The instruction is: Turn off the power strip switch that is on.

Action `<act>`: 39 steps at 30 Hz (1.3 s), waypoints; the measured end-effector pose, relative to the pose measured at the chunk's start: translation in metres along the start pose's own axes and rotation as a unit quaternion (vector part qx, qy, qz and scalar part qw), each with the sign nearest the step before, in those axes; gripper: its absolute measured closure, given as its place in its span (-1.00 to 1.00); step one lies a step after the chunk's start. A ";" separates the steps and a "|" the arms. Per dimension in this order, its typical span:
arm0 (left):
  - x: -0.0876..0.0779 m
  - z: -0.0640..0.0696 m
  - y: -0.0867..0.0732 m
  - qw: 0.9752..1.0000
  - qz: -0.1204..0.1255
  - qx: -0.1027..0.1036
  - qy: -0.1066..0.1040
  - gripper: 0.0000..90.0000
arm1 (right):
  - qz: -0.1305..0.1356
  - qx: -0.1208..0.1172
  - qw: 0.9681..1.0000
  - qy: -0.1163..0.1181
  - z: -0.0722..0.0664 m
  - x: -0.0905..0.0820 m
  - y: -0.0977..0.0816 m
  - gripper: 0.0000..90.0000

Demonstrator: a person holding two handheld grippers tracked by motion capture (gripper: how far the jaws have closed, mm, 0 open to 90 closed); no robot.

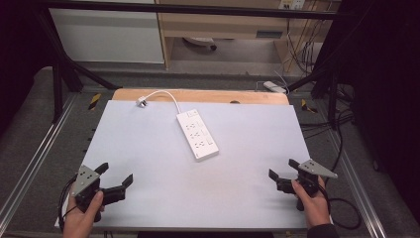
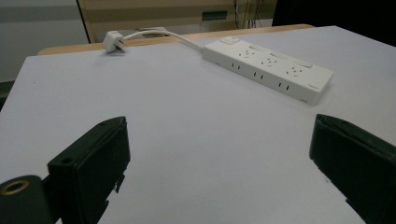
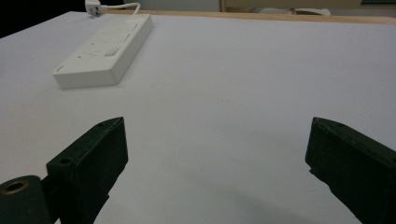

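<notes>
A white power strip [image 1: 197, 135] lies at an angle in the middle of the pale table top [image 1: 148, 163]. Its white cable curls back to a plug [image 1: 142, 102] at the far left edge. In the left gripper view the power strip [image 2: 268, 69] lies ahead to the right and the plug [image 2: 113, 41] far ahead. In the right gripper view the power strip [image 3: 106, 50] lies ahead to the left. My left gripper [image 1: 118, 175] is held at the near left corner, jaws wide apart and empty. My right gripper [image 1: 282, 168] is held at the near right, also open and empty.
A wooden board edge [image 1: 208, 95] runs along the table's far side. Black frame bars [image 1: 59, 74] stand at both sides, and loose cables [image 1: 341, 208] lie on the grey floor at the right. A white cabinet [image 1: 106, 34] stands beyond the table.
</notes>
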State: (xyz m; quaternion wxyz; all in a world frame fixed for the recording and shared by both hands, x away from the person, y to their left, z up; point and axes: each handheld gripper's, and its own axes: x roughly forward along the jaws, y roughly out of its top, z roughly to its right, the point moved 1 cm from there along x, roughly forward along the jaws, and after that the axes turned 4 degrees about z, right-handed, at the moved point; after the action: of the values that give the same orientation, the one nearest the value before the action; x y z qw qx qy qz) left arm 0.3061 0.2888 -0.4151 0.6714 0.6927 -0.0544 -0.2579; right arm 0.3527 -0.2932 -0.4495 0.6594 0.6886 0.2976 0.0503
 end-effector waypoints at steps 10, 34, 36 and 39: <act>-0.001 0.001 0.000 1.000 0.002 -0.002 -0.002 -0.89 | 0.004 0.012 1.000 0.000 0.002 -0.003 0.002 -0.85; -0.001 0.001 0.000 1.000 0.002 0.000 -0.005 -0.89 | 0.028 0.019 0.999 0.001 0.002 -0.010 0.012 -0.94; -0.001 0.001 0.000 1.000 0.002 0.002 -0.004 -0.89 | 0.029 0.017 0.999 0.000 0.002 -0.010 0.013 -0.94; -0.001 0.002 0.000 1.000 0.002 0.003 -0.004 -0.89 | 0.030 0.015 0.999 0.001 0.000 -0.011 0.014 -0.94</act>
State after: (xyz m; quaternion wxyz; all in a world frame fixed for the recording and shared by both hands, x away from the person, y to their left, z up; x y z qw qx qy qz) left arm 0.3044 0.2878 -0.4143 0.6696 0.6933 -0.0592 -0.2596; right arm 0.3488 -0.2979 -0.4330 0.6469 0.7070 0.2780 0.0662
